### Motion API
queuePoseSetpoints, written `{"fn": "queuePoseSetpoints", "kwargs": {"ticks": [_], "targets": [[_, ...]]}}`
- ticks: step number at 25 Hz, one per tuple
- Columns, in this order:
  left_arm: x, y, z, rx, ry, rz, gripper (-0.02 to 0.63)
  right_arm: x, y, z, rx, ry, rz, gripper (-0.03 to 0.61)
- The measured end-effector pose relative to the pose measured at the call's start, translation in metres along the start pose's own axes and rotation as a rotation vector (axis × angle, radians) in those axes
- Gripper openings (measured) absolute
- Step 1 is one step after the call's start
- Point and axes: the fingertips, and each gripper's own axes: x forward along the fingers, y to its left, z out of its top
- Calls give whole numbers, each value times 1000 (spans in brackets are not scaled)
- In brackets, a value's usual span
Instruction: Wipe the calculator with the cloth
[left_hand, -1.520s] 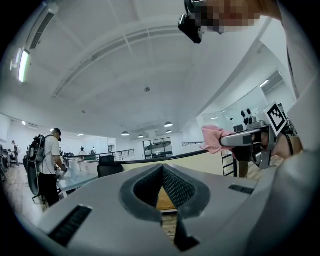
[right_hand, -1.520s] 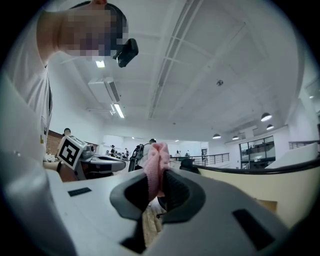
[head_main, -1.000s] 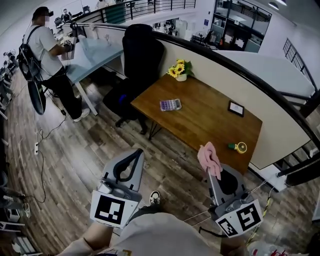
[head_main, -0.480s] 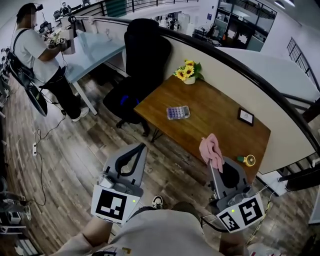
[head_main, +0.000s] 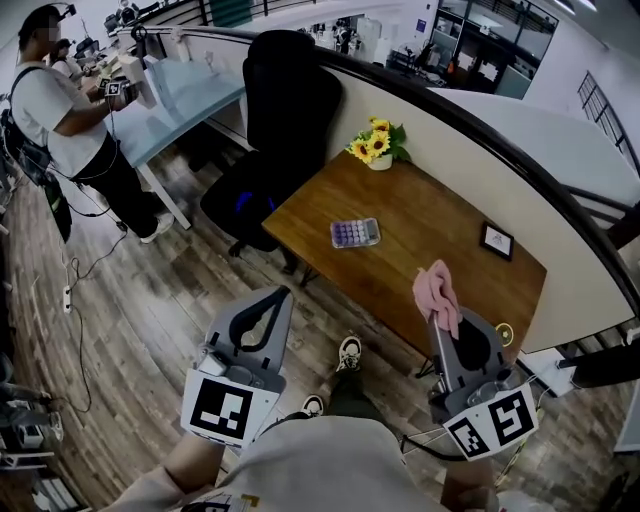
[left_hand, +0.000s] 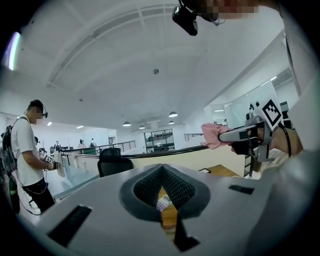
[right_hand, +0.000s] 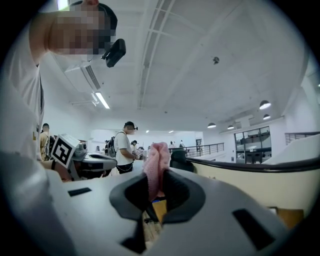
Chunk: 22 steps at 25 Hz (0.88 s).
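1. Calculator (head_main: 355, 233) lies on the left part of the wooden worktop (head_main: 440, 225), well apart from both tongs; wiping seems not yet begun.
2. What remains: reach the worktop and rub the cloth over the calculator.
3. Right tongs (head_main: 437, 318) are clamped on the pink cloth (head_main: 438, 288), which bunches up past the tips.
4. Left tongs (head_main: 283, 294) are fully closed, holding nothing.

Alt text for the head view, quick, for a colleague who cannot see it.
The right gripper holds a pink cloth up by the near edge of a wooden table; the left gripper, shut and empty, is over the floor. A calculator lies on the table, sunflowers at its far edge.
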Motion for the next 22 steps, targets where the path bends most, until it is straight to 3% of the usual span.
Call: {"fn": "queuePoseSetpoints", "kwargs": {"ticks": [14,22], "targets": [[147,29,14,45,63,79,3,114,-122,-15,1,46,101,34],[219,36,1,49,116,91,3,166,-178,-29,28,61,142,34]]}}
